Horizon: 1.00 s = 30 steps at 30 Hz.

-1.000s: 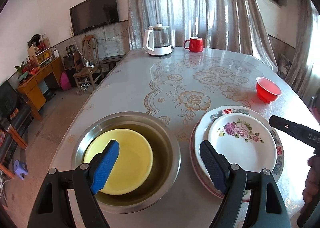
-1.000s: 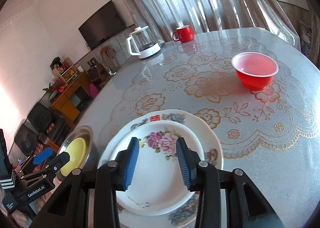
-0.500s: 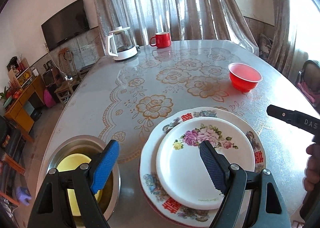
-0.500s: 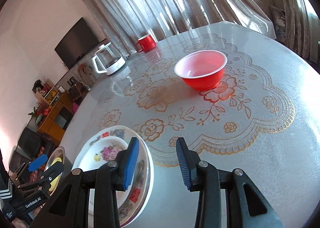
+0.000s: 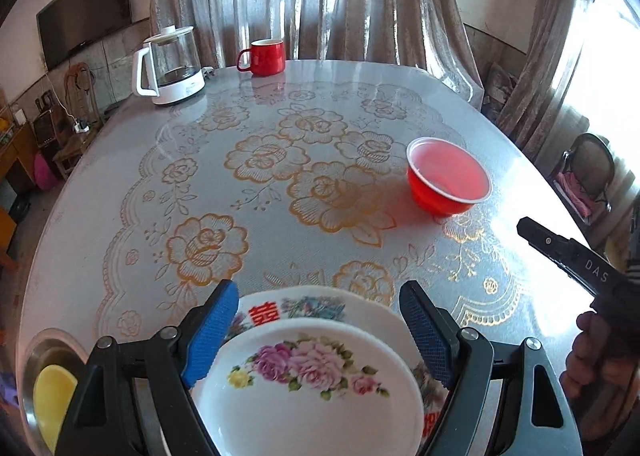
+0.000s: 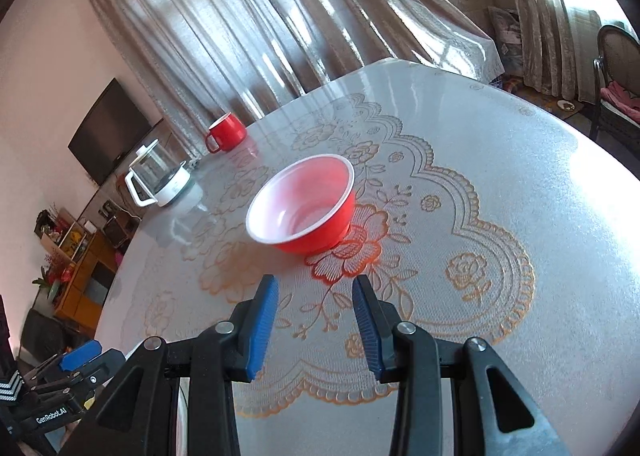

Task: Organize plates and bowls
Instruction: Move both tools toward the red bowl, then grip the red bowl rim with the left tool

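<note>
A red plastic bowl (image 5: pixel 449 183) stands upright on the right half of the table; in the right wrist view the red bowl (image 6: pixel 304 205) lies just ahead of my right gripper (image 6: pixel 316 290), which is open and empty. My left gripper (image 5: pixel 318 298) is open and empty above a small white flowered plate (image 5: pixel 312 384) stacked on a larger patterned plate (image 5: pixel 312 306). A yellow bowl (image 5: pixel 52 396) sits inside a steel bowl (image 5: pixel 38 348) at the lower left. The right gripper's body (image 5: pixel 576 260) shows at the right edge.
A glass kettle (image 5: pixel 170 66) and a red mug (image 5: pixel 264 56) stand at the table's far edge. The table (image 5: pixel 280 176) has a floral cover. A chair (image 6: pixel 616 84) stands beyond the right edge. Curtains hang behind.
Both grippers have swung right. The left went from over the steel bowl to over the plates. The right went from over the plates to just before the red bowl.
</note>
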Available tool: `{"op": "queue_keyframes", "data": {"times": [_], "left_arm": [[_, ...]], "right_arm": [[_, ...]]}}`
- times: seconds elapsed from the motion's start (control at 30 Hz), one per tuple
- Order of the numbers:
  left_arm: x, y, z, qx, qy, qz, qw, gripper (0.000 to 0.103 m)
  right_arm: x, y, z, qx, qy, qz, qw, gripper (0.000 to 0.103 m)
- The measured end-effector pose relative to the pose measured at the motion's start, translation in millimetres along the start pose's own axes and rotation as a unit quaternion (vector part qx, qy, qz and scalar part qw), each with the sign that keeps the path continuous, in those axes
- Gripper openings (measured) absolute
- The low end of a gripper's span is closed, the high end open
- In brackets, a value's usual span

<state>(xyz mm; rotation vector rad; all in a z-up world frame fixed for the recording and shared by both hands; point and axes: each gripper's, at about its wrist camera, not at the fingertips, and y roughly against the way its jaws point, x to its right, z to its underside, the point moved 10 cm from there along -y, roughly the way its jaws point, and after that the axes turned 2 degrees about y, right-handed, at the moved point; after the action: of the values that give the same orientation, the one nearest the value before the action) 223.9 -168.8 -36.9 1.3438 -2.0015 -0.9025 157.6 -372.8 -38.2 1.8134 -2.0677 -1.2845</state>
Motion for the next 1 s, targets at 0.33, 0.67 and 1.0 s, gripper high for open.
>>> {"op": "queue_keyframes", "data": {"times": [0.33,0.67,1.0], "left_arm": [[40,-49,-48,-0.019,0.025,0.052,0.9982,0.080],[70,-107,-76,-0.048,0.060,0.092,0.9928,0.076],[100,-126,-63,-0.091,0.069,0.161,0.9803,0.026]], "right_arm": [[6,-33,-35,0.004,0.006,0.008,1.000,0.038],[18,-66,-50,-0.009,0.004,0.022,1.000,0.038],[19,-80,-39,-0.032,0.011,0.017,0.999,0.019]]}}
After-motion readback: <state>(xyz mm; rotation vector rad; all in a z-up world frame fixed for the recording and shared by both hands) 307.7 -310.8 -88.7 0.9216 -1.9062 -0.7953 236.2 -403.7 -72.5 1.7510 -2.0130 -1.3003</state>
